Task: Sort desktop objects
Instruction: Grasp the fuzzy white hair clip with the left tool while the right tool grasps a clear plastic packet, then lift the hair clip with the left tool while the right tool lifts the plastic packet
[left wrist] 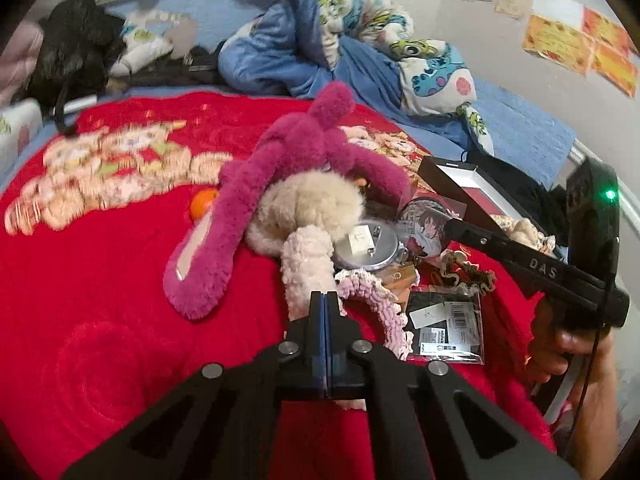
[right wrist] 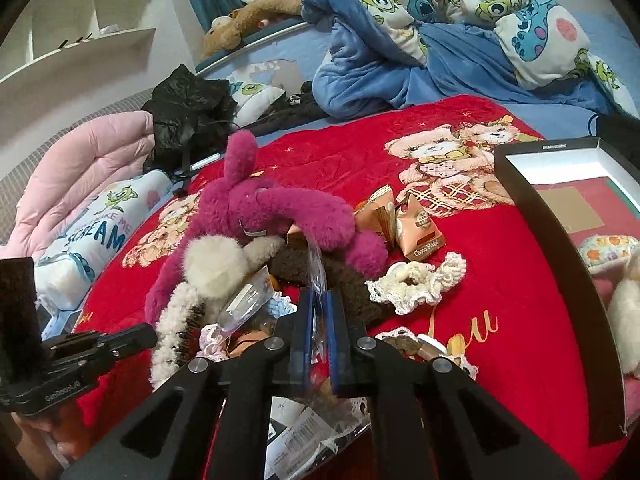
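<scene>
The right gripper is pinching a clear crinkly plastic bag rising between its 2 fingers above the clutter, while the left gripper, fingers pressed together on nothing, is pointing beside the cream woolly plush limb.

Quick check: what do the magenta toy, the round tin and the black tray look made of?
Magenta toy: plush, long fuzzy pile, matte.
Round tin: looks like brushed metal, silvery sheen; could be coated plastic.
Black tray: likely cardboard, thin straight walls, matte black outside, white inside.
</scene>
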